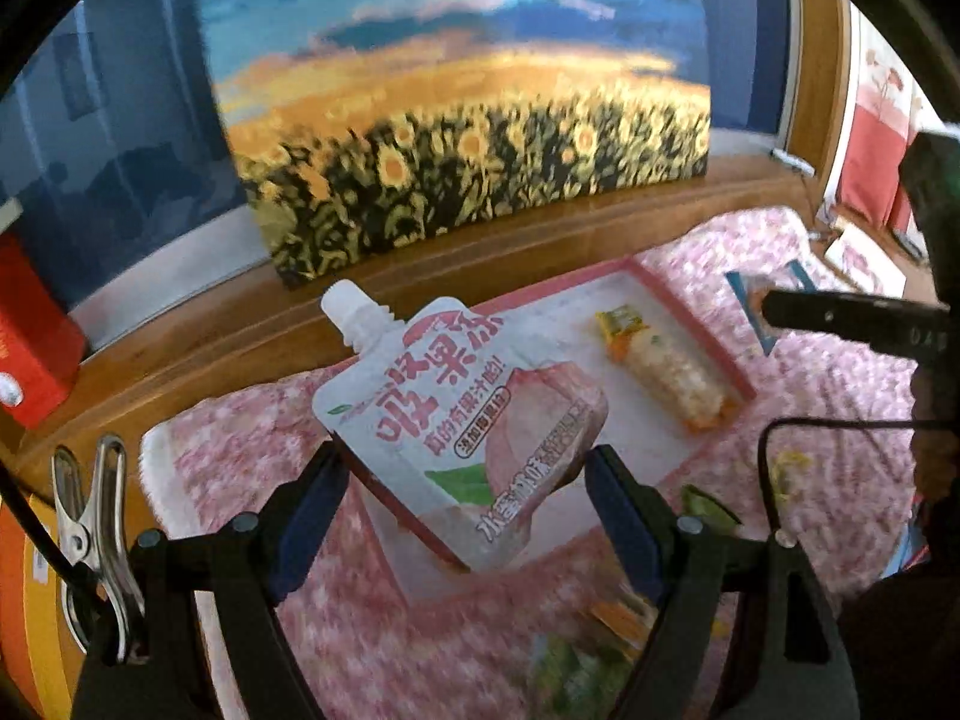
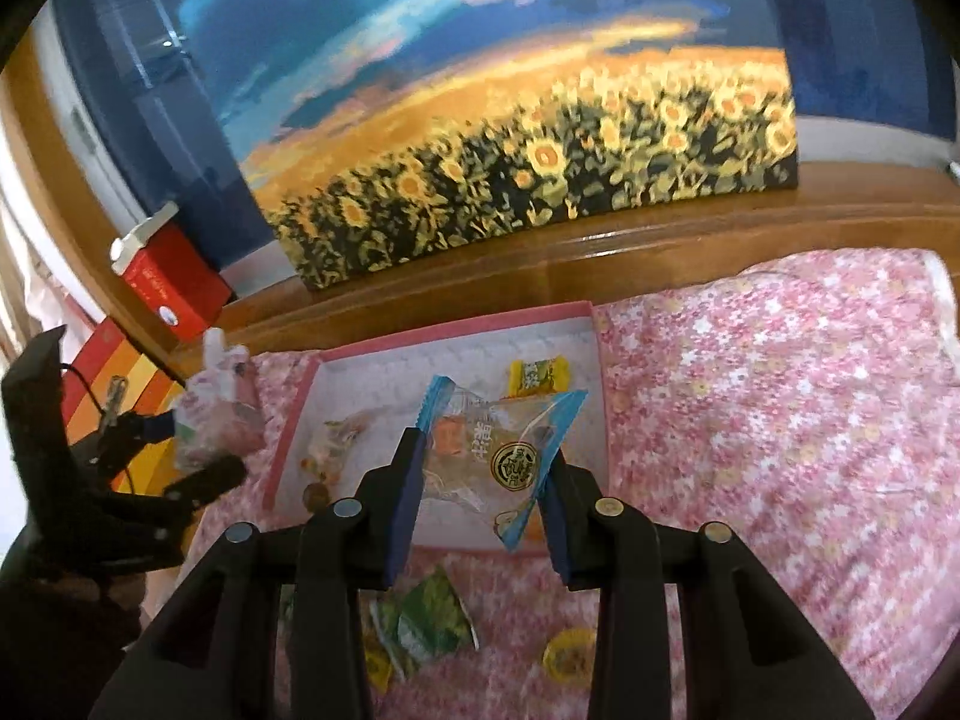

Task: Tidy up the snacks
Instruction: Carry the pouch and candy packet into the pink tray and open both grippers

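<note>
My left gripper [image 1: 465, 498] is shut on a white and pink jelly pouch [image 1: 456, 414] with a spout, held tilted over the near left corner of the pink-rimmed tray [image 1: 690, 306]. A clear packet with orange ends [image 1: 666, 372] lies in the tray. My right gripper [image 2: 483, 468] is shut on a clear snack packet with blue edges [image 2: 486, 450], above the near side of the tray [image 2: 456, 324]. In the tray lie a yellow candy [image 2: 537, 375] and the clear packet [image 2: 336, 444]. The left gripper [image 2: 192, 450] with the pouch [image 2: 219, 414] shows at the left.
The tray sits on a pink floral blanket [image 2: 780, 420]. Green packets [image 2: 432, 618] and a yellow round snack [image 2: 570, 657] lie on the blanket in front of the tray. Behind stand a wooden ledge [image 2: 600, 252], a sunflower painting [image 2: 540, 150] and a red box [image 2: 174, 288].
</note>
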Tool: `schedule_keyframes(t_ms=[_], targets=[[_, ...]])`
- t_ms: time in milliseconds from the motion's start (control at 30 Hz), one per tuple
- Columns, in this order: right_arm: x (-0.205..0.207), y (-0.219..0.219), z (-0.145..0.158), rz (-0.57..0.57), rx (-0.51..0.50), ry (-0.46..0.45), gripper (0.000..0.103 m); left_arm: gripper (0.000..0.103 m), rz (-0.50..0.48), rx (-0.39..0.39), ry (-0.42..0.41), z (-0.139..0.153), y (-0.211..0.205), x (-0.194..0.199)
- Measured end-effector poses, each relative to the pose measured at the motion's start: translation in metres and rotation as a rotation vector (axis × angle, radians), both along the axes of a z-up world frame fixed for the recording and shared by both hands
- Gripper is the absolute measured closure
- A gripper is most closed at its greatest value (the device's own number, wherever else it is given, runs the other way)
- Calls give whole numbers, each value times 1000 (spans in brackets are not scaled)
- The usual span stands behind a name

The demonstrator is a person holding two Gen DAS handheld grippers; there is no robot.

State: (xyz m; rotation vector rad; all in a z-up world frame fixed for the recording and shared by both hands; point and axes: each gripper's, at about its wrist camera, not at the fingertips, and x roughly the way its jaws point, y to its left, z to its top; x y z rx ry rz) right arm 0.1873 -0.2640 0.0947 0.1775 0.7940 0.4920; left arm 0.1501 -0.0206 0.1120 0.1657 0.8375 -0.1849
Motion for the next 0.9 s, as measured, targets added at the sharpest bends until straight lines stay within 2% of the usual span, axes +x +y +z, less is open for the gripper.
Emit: schedule_keyframes(t_ms=[100,233,400,467,567,700,767,800,900], targets=[[24,12,-5,23,-24,24,66,19,-44,5,24,-12,-1,23],[62,32,-17,65,-57,41,66,19,-55,48,61,-32,4,52],[105,45,-38,81,-69,77,66,19,-74,3,169,-54,22,85],[118,50,-47,93,-100,65,66,19,-70,26,195,-62,29,93],[131,56,-58,106,-154,53,66,17,-59,49,188,-65,36,97],[142,57,-71,105,-182,80,66,15,-6,139,195,-72,41,101],[143,58,-72,102,-183,89,61,15,30,150,193,-72,45,98],[143,57,-73,99,-191,94,58,15,50,139,183,-70,48,95],[142,63,-70,94,-224,67,47,15,93,43,143,-54,60,83]])
